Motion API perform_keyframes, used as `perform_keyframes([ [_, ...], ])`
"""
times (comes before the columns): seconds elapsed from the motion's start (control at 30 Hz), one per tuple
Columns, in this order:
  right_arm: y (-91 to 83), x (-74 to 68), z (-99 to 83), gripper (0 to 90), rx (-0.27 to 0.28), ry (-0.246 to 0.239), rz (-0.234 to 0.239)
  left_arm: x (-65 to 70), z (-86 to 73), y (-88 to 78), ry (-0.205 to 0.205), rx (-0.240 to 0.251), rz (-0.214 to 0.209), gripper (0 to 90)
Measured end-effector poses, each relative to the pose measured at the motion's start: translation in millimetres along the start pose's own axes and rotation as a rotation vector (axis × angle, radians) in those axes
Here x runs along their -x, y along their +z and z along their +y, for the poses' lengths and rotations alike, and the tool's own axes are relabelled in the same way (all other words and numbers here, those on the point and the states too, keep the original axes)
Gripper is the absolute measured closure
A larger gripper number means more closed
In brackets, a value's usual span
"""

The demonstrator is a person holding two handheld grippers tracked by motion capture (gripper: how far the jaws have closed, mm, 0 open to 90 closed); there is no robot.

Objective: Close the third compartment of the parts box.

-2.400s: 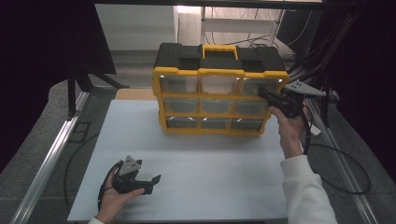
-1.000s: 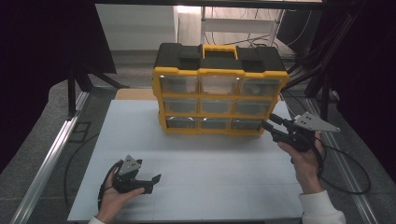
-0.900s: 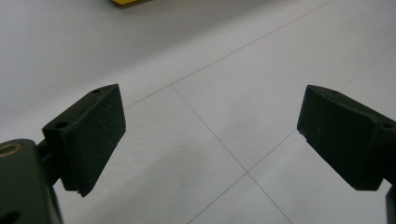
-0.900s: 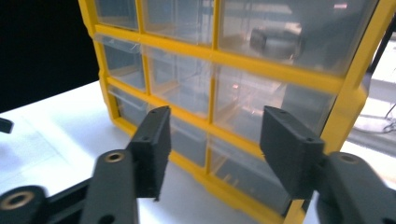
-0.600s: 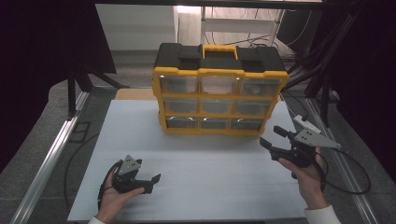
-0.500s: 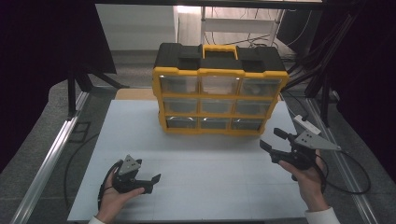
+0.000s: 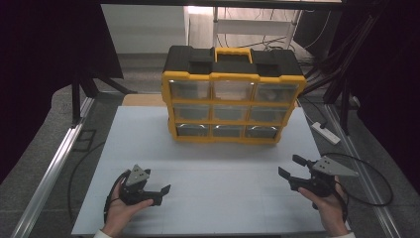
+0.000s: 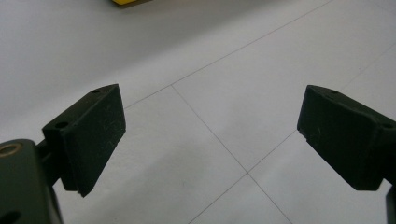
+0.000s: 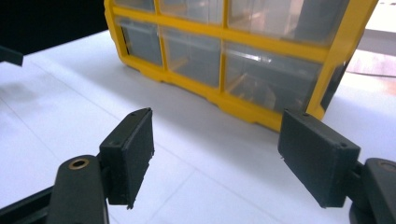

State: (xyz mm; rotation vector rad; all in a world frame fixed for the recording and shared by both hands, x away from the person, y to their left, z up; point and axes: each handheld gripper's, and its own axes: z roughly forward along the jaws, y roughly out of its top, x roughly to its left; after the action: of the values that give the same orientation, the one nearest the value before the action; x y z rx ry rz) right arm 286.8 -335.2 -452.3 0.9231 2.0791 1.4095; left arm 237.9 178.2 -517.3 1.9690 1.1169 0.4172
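Open tabletop lying in front of the drawer cabinet

The yellow and black drawer cabinet [image 7: 233,94] is standing at the far middle of the white table [image 7: 218,168] and is blocking the way there, while bare strips of table are running past it on either side. The whole near half is lying open between the left gripper [image 7: 161,191] and the right gripper [image 7: 292,168], which are sitting well apart at the near corners. A cable [image 7: 376,183] is looping off the right edge.

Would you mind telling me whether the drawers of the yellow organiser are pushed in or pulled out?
Pushed in: every clear drawer front of the yellow organiser sits flush within its frame, none jutting forward over the table.
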Motion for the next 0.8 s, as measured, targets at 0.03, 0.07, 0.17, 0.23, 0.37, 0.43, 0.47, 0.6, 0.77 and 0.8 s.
perform_keyframes([
  [0.03, 0.2, 0.4, -1.9, 27.1, -0.003, 0.004, 0.001, 0.2, 0.0, 0.2, 0.000, 0.000, 0.000, 8.3],
  [0.07, 0.6, 1.0, -4.1, 27.1, -0.006, 0.008, 0.001, 0.2, 0.0, 0.2, 0.000, 0.000, 0.000, 8.3],
  [0.17, 1.5, 2.6, -8.3, 27.4, -0.011, 0.015, 0.002, 0.1, 0.0, 0.2, 0.000, 0.000, -0.001, 8.3],
  [0.23, 2.8, 3.1, -10.4, 27.5, -0.015, 0.015, 0.010, 0.0, 0.0, 0.2, 0.000, 0.000, -0.001, 8.3],
  [0.37, 4.2, 3.0, -11.8, 27.5, -0.021, 0.008, 0.017, -0.1, -0.1, 0.3, 0.000, 0.000, -0.002, 8.3],
  [0.43, 4.8, 2.8, -11.7, 27.5, -0.021, 0.002, 0.019, 0.1, -0.2, 0.2, 0.000, 0.000, -0.001, 8.3],
  [0.47, 5.3, 2.9, -11.8, 27.5, -0.018, -0.003, 0.024, 0.3, -0.2, 0.3, 0.000, 0.000, -0.002, 8.3],
  [0.6, 5.5, 3.6, -13.0, 27.4, -0.023, -0.003, 0.022, 0.2, -0.3, 0.3, -0.001, 0.000, -0.001, 8.3],
  [0.77, 4.1, 3.8, -12.7, 27.4, -0.014, -0.002, 0.019, 0.1, -0.4, 0.4, 0.001, -0.002, -0.001, 8.3],
  [0.8, 4.1, 3.8, -12.7, 27.4, -0.013, -0.002, 0.020, 0.1, -0.4, 0.4, 0.000, -0.002, -0.001, 8.3],
])
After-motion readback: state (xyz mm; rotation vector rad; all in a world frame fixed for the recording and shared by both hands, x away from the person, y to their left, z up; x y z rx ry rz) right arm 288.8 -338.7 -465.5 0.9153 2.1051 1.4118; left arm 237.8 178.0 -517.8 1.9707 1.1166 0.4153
